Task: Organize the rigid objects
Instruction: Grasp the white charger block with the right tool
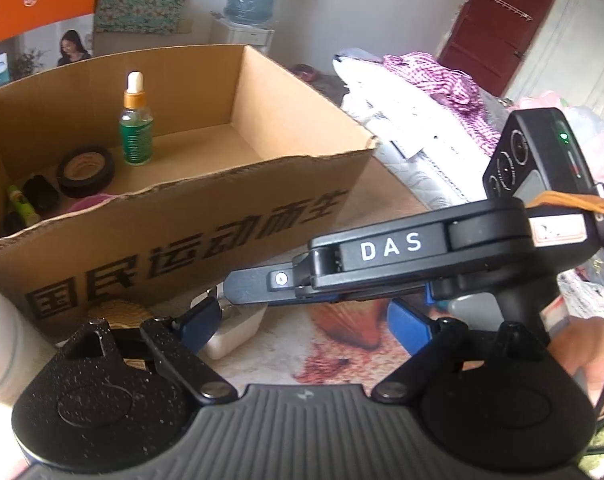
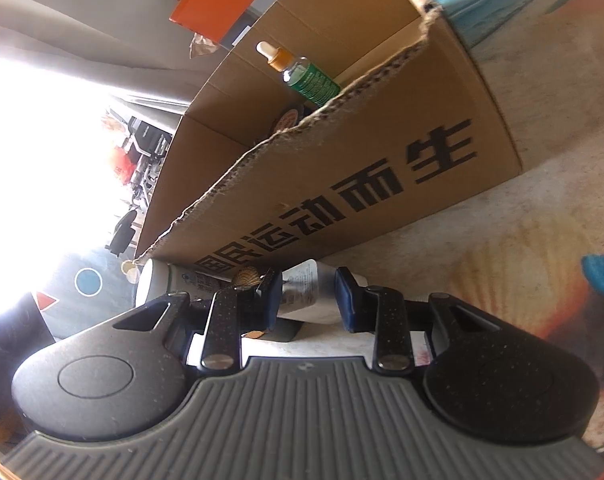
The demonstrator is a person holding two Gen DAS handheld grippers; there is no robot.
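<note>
Closing in from the right, our right gripper [image 2: 308, 300] has its blue pads either side of a white tube [image 2: 308, 288] that lies on the mat against the foot of the cardboard box [image 2: 382, 152]. The pads look to be pressing its sides, so we judge it grasped, not yet lifted. Our left gripper [image 1: 302, 322] hangs with its jaws spread wide and nothing between them, near the same spot.

We reckon the job is partly done. Inside the box stand a green dropper bottle [image 1: 136, 132] with an orange collar, a black tape roll [image 1: 87, 170], a small yellow-green stick [image 1: 22, 200] and a dark lump we cannot identify — the far half of the box is bare. Left outside are the tube and a larger white bottle [image 2: 166, 284] lying beside it.

The box is rough corrugated board with a torn, ragged rim; the tube is smooth plastic with print on it, the roll glossy and ring-shaped, and the mat [image 2: 502, 260] flat with a printed shell pattern.
</note>
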